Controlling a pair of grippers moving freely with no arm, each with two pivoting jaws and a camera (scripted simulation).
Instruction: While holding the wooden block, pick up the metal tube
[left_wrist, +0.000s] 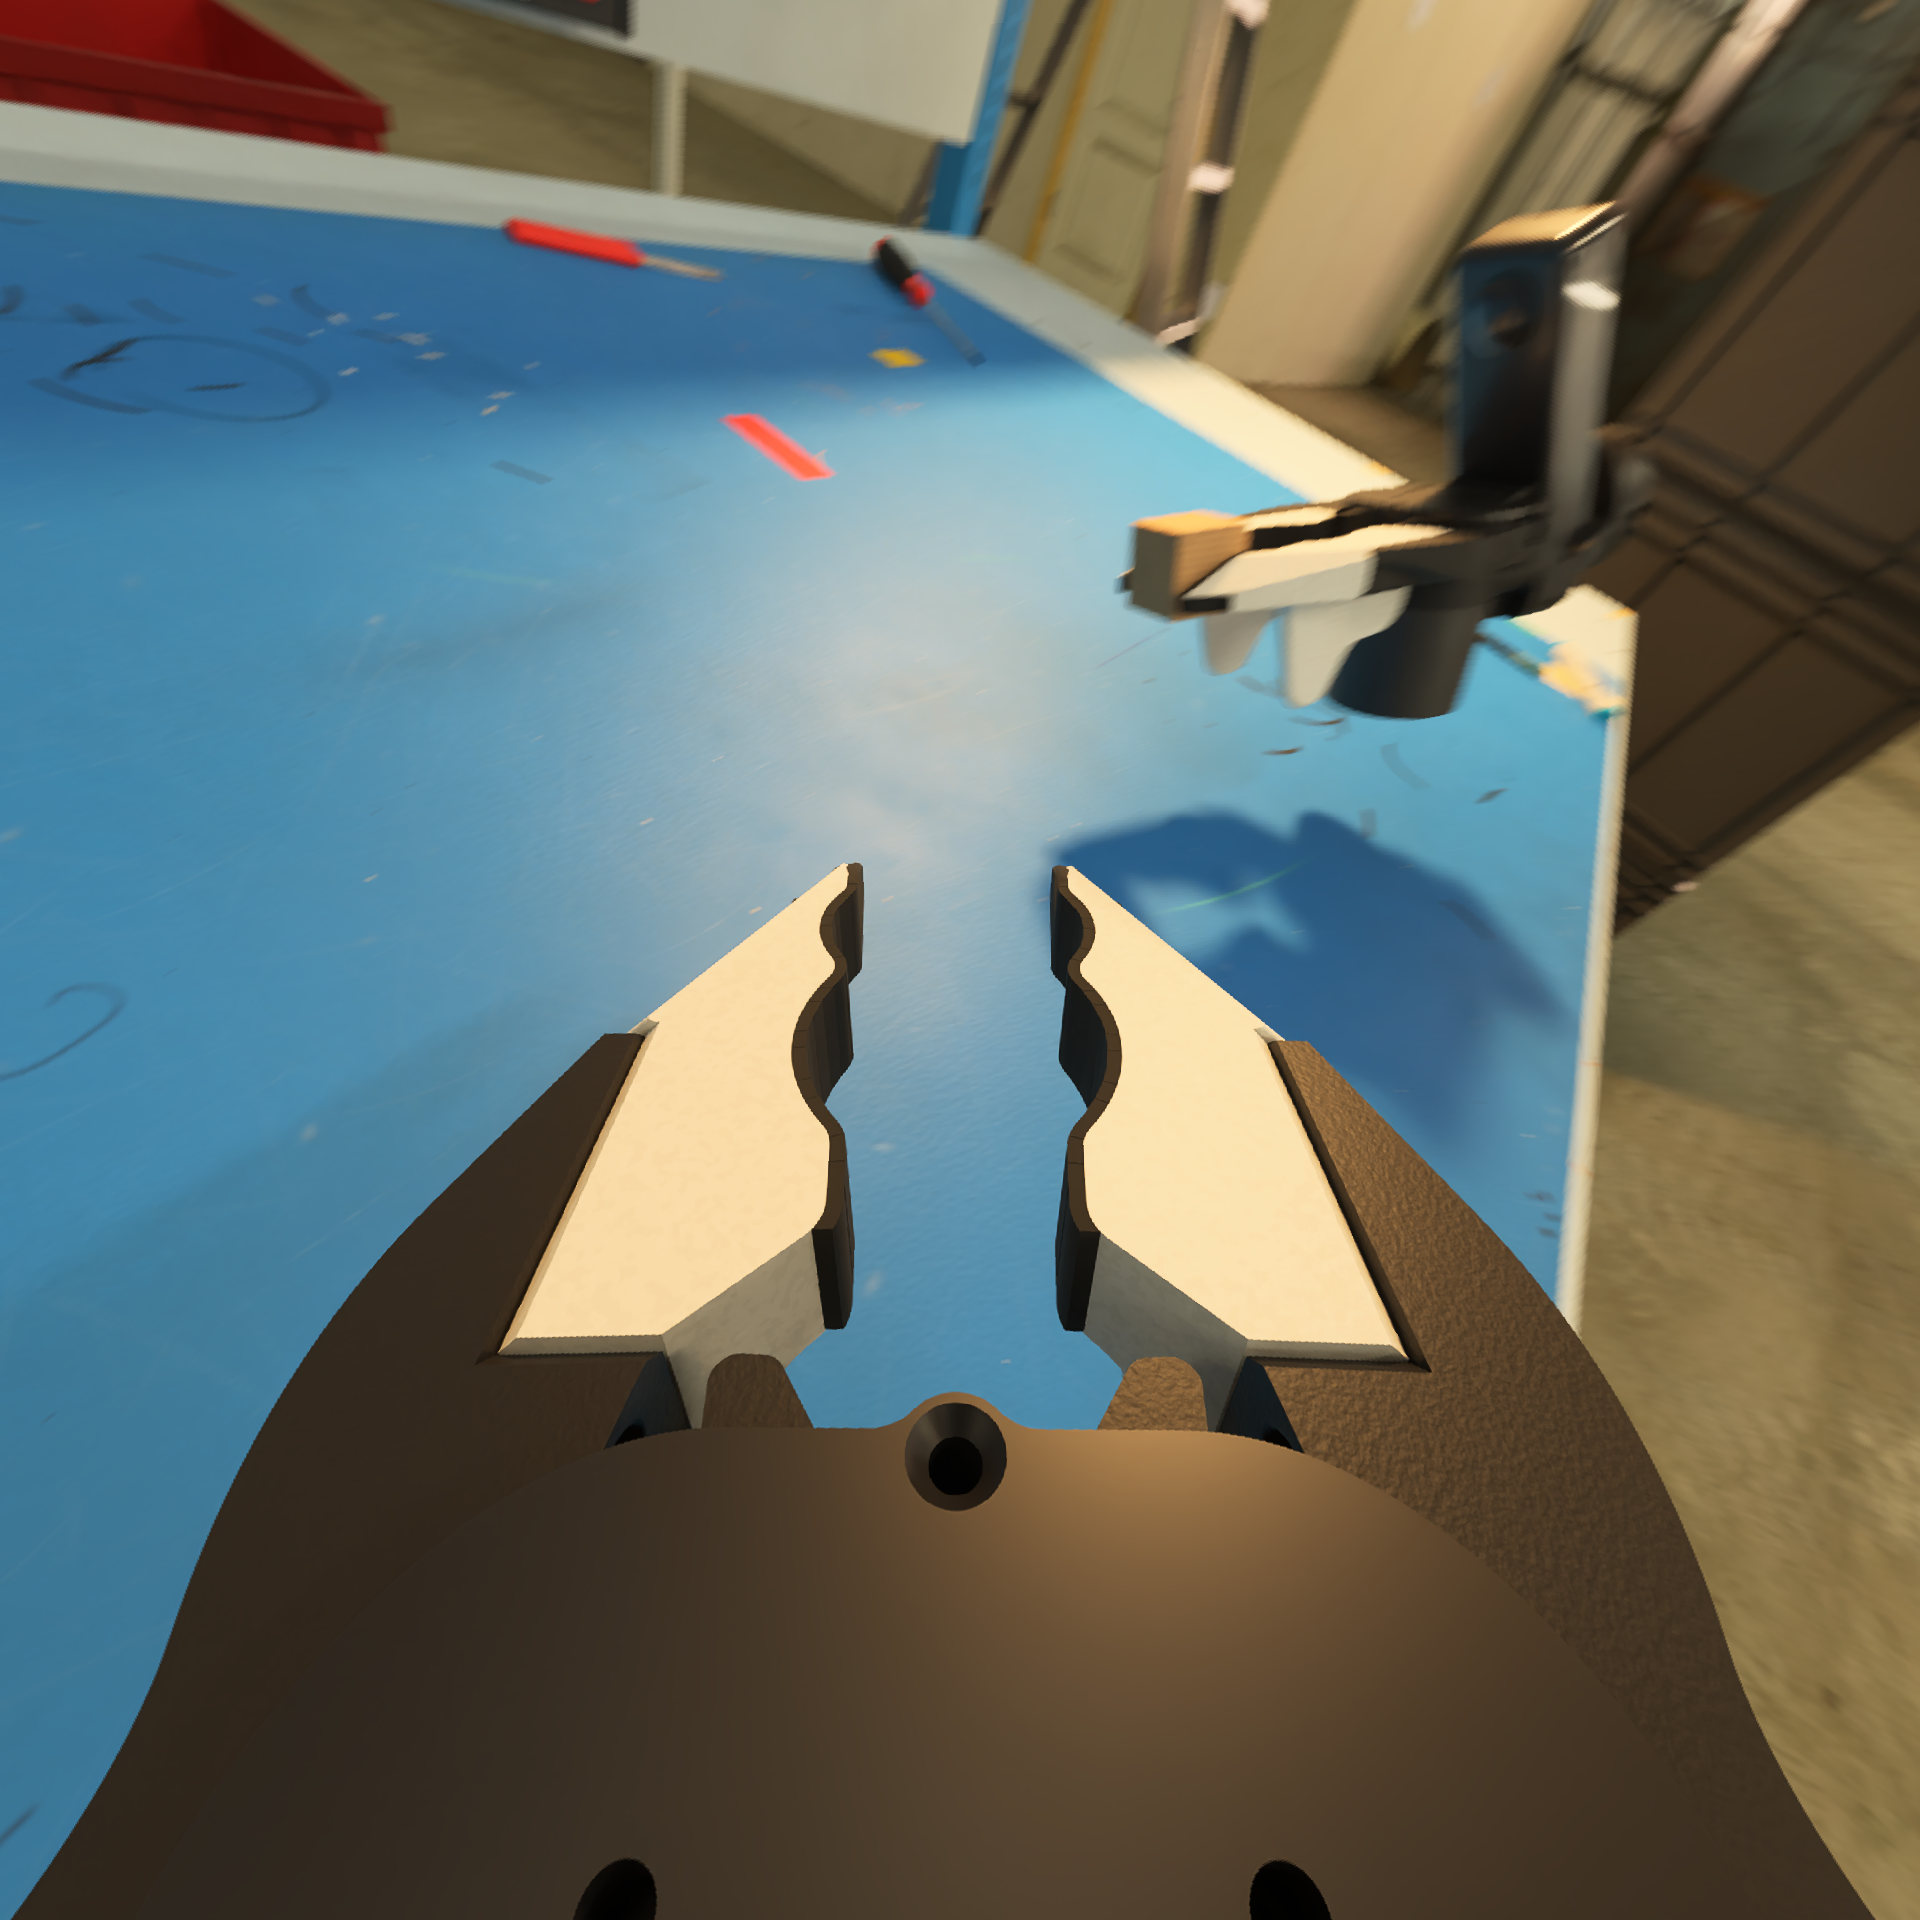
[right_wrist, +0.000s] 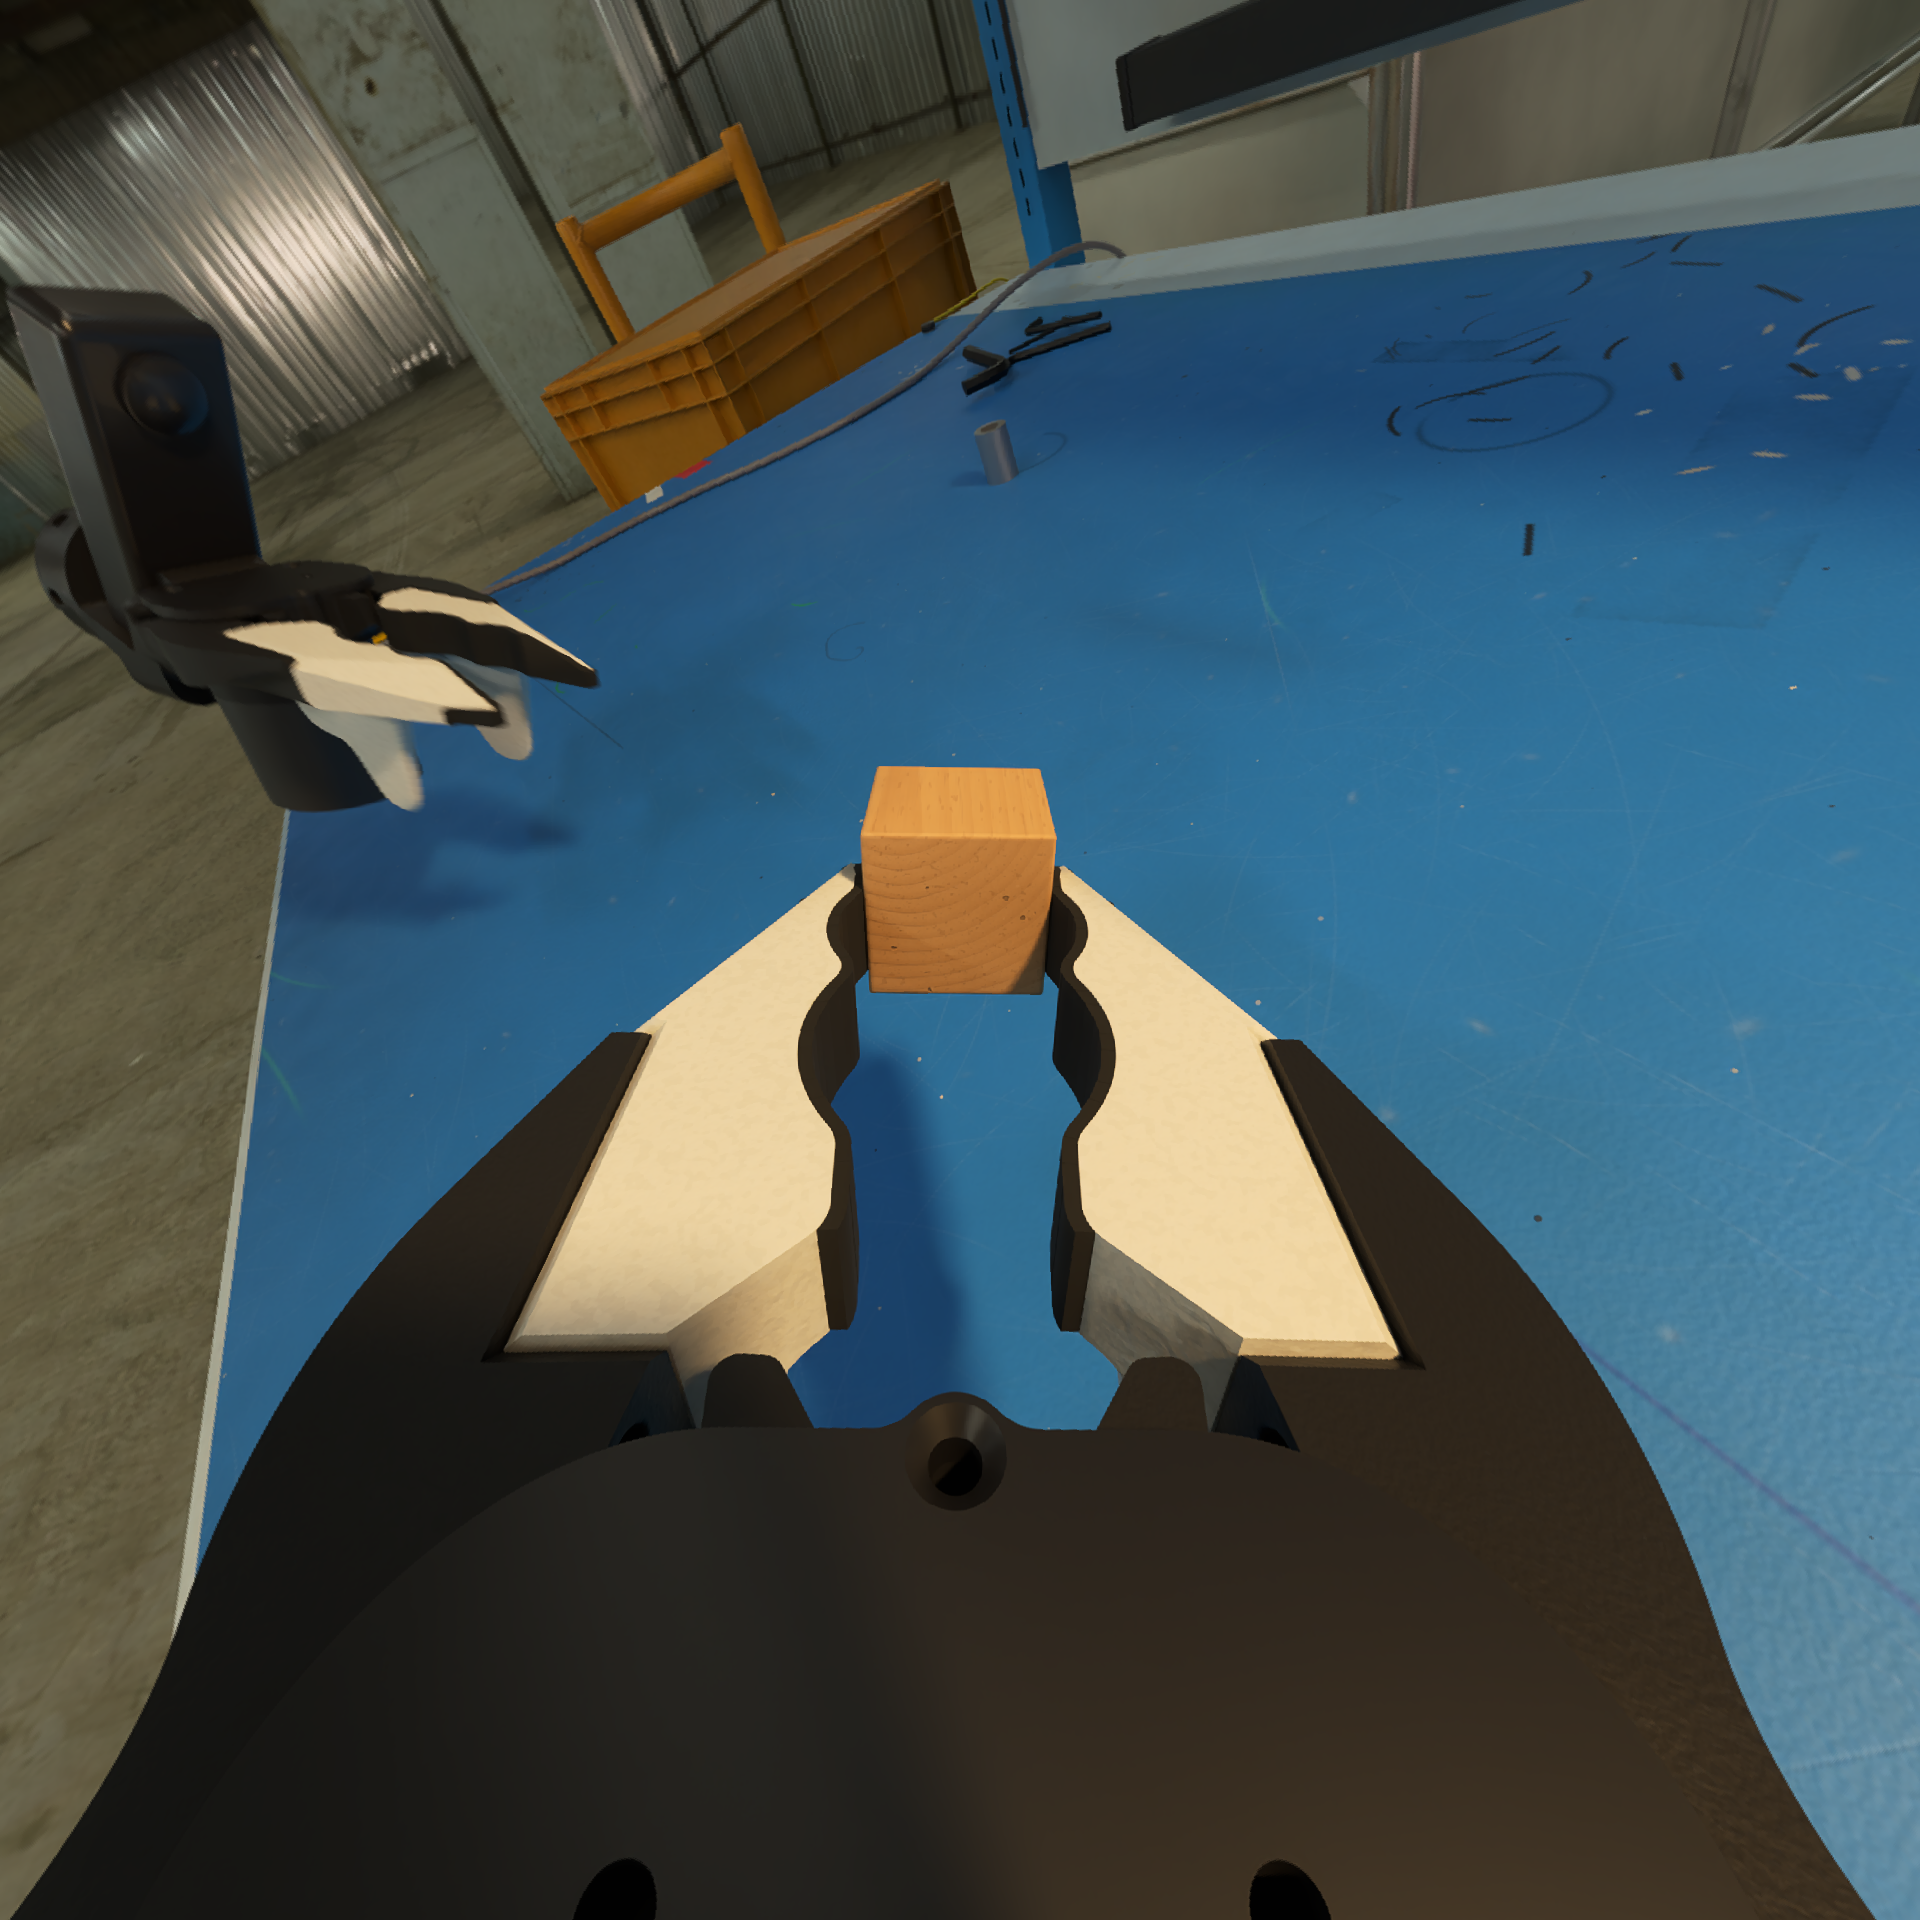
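1. We have the small light-brown wooden block (right_wrist: 957, 883) pinched between the tips of our right claw (right_wrist: 957, 914), lifted clear of the scuffed blue tabletop (right_wrist: 1455, 935). Only the fingertips bear on its two side faces, so we keep that squeeze constant and the wrist level while the other claw works.

2. Our left claw (left_wrist: 956, 904) is released, fingers parted with nothing between them, hovering over bare tabletop near the front corner. It is the one free to fetch.

3. The short grey metal tube (right_wrist: 995, 451) stands upright far across the tabletop, near the far edge, beside a grey cable (right_wrist: 727, 478) and short of a pair of black pliers (right_wrist: 1023, 348). It does not show in the left wrist view, so we must swing the left claw round until the tube sits between its fingers.

4. For a good grasp we come in low and level, straddle the tube at mid-height, and seat it in a curved notch of the fingers. A round, smooth, light piece tips or rolls if one finger touches first.

5. The tube is small and distant; whether it is hollow at the top we can only guess.

6. We keep the two claws well apart during the reach, to avoid knocking the block.
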